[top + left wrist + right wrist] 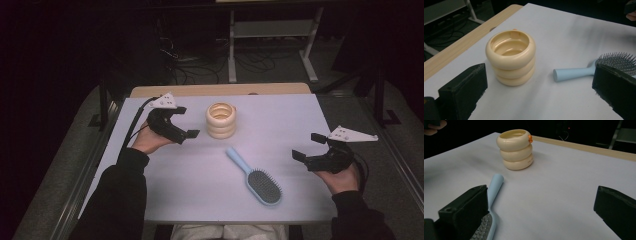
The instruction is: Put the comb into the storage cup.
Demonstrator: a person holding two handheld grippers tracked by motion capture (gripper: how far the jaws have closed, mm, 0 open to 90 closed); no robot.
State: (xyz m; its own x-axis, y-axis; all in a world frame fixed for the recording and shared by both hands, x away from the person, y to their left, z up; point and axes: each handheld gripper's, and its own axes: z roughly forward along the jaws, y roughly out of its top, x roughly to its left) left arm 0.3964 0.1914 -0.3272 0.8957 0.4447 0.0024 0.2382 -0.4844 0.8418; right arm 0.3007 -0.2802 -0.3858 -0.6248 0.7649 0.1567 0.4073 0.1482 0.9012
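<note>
1. Resting on the white table (165, 195), the left gripper (186, 122) sat at about 9 o'clock from the cup, its jaws spread wide and holding nothing.
2. Its own camera showed the cream ribbed cup (510, 57) standing upright between and beyond those jaws, apart from both.
3. The right gripper (307, 146) lay near the table's 3 o'clock edge, jaws likewise parted and empty, pointing toward the middle.
4. The cup (221, 120) stood a little past the table's centre, toward 12 o'clock.
5. A light blue hairbrush (255, 177) lay flat at about 5 o'clock from the cup, bristles up, its handle (494, 185) pointing back toward the cup without touching it.
6. The brush lay between the two grippers, nearer the right one.
</note>
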